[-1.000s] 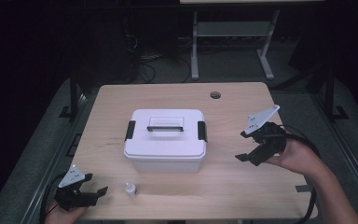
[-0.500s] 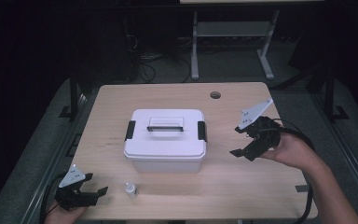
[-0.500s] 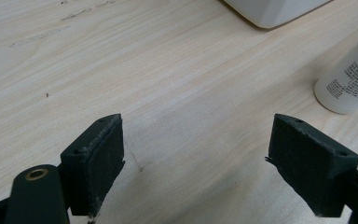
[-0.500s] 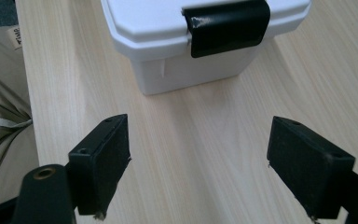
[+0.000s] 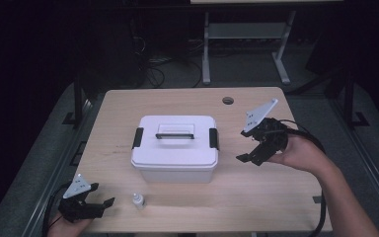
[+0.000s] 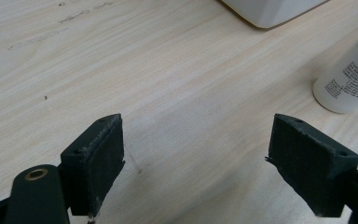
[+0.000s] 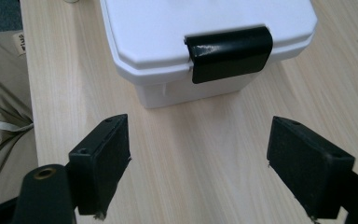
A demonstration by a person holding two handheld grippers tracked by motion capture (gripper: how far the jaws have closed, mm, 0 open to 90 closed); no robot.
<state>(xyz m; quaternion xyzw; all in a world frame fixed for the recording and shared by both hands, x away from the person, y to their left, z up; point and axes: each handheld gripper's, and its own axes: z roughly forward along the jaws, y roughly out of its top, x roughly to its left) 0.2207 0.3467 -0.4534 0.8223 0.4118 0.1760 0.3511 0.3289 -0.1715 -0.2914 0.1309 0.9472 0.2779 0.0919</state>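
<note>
**Right latch dead ahead of my right tool**

The white box [image 5: 175,147] sits mid-worktop [image 5: 276,207], lid on, long axis running left to right across my view from above. A black latch is folded down over each short end: left latch [image 5: 138,138] and right latch [image 5: 213,138]. A carry handle [image 5: 175,131] lies flat in the lid's top, parallel to the long axis.

My right tool [image 5: 249,150] hangs just off the box's right end, near the latch but apart from it, tips aimed leftward and down at that end. In the right gripper view the right latch [image 7: 228,52] lies straight ahead between the lines of the two jaws, slightly up-frame, with a strip of bare worktop between. Jaws stand wide apart, nothing between them. The latch's long edge runs crosswise to my approach, so I judge the coming move is a short straight advance toward that end, then a catch under the latch's lower lip. The bearing looks good; no swing needed.

My left tool [image 5: 98,205] rests low at the near-left corner of the worktop, well apart from the box, jaws also spread and empty. A small white bottle [image 5: 137,200] stands just beside it on the right; in the left gripper view the bottle [image 6: 349,79] is off past the right jaw, not between the jaws.

Right hand is clearly the nearer one to the box. The left latch would be a long reach for the left tool.
</note>
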